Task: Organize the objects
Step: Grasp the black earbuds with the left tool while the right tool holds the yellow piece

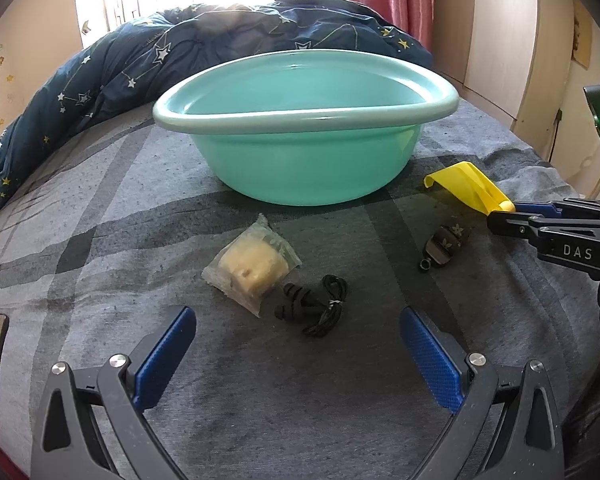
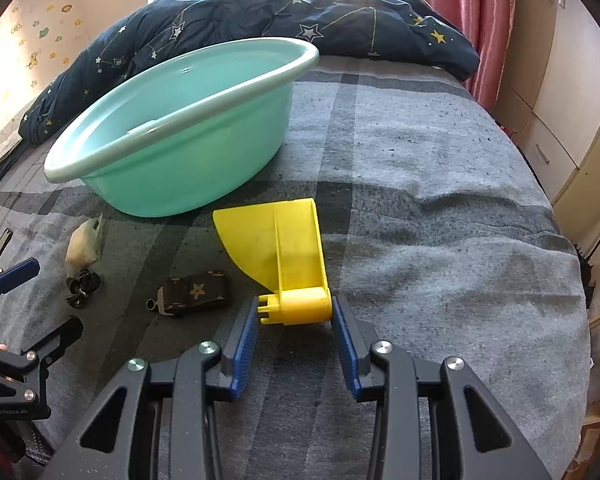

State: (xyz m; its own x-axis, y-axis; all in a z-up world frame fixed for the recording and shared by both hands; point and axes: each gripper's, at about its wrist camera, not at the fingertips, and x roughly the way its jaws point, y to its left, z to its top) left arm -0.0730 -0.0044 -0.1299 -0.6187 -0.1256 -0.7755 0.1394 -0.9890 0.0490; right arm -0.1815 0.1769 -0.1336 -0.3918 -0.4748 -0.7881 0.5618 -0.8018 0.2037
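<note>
across both frames spreads a grey plaid bedcover (image 2: 420, 208), filling everything from the lower edge to the upper third. along the top of each view a crumpled navy duvet printed with stars (image 1: 112, 68) is heaped against the bright window, with a pink curtain (image 2: 460, 12) in the upper right.

at the centre of the left wrist view stands a wide mint-green plastic basin (image 1: 300, 160), upright on the cover; in the right wrist view it sits in the upper left, and nothing shows inside it.

lower centre of the right wrist view, the right gripper (image 2: 296, 312) has its blue pads (image 2: 247, 332) pinching the blocky handle end of a yellow plastic scoop (image 2: 288, 248), whose flat blade lies on the cover pointing toward the basin. in the left wrist view the same scoop lies at middle right, just beside the basin's base.

at the bottom of the left wrist view, the left gripper (image 1: 298, 340) has its fingers spread wide over bare cover, nothing between them.

left of the scoop handle lies a small brown pouch with pale flower prints and a metal ring (image 2: 194, 292). near the left gripper, below the basin, lies a clear plastic packet holding a cream-coloured block (image 1: 254, 266), touching a coiled black cord with earplugs (image 1: 316, 310).
</note>
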